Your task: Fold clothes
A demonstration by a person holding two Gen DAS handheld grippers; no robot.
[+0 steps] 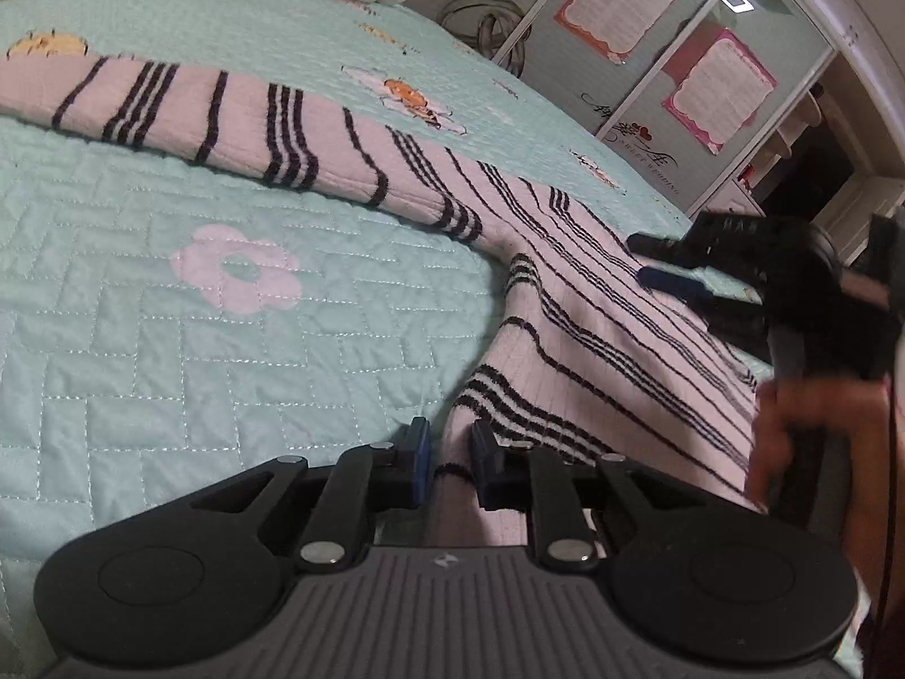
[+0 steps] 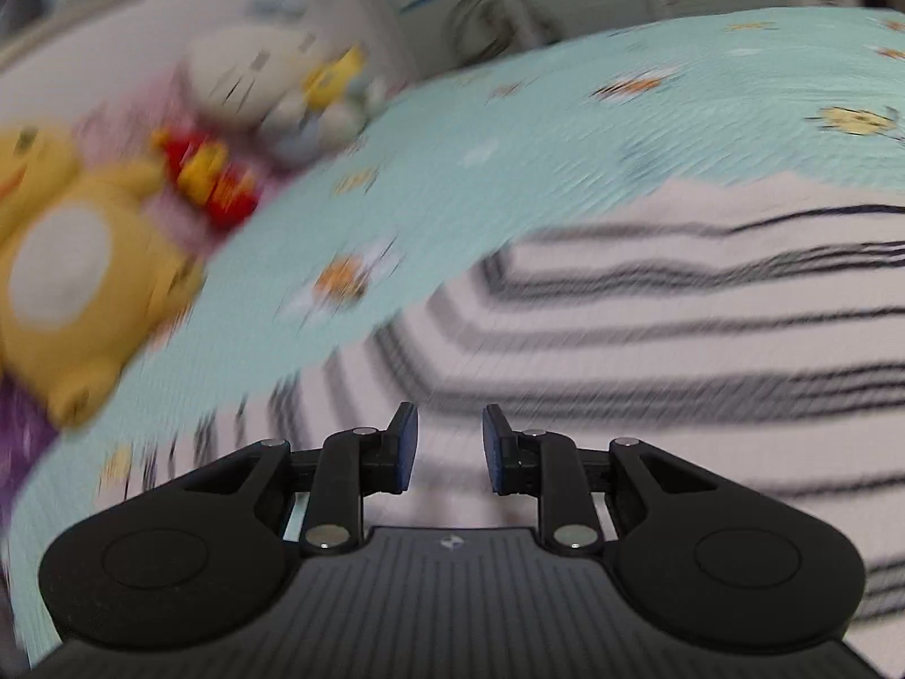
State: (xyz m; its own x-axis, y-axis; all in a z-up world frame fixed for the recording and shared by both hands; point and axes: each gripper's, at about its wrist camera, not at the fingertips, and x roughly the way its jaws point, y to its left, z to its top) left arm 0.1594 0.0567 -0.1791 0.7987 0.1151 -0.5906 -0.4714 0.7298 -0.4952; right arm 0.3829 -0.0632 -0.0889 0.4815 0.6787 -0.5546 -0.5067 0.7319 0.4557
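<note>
Sweater, pink with dark stripes, lies on the bed; in the left wrist view its sleeve runs far left while cloth passes between the narrowly parted pads of the left hand-held gripper, seemingly pinched, with the right hand-held gripper over the body to the right. In the blurred right wrist view, the right hand-held gripper hangs open and empty just above the striped body, plush toys well apart at left, nothing between.
</note>
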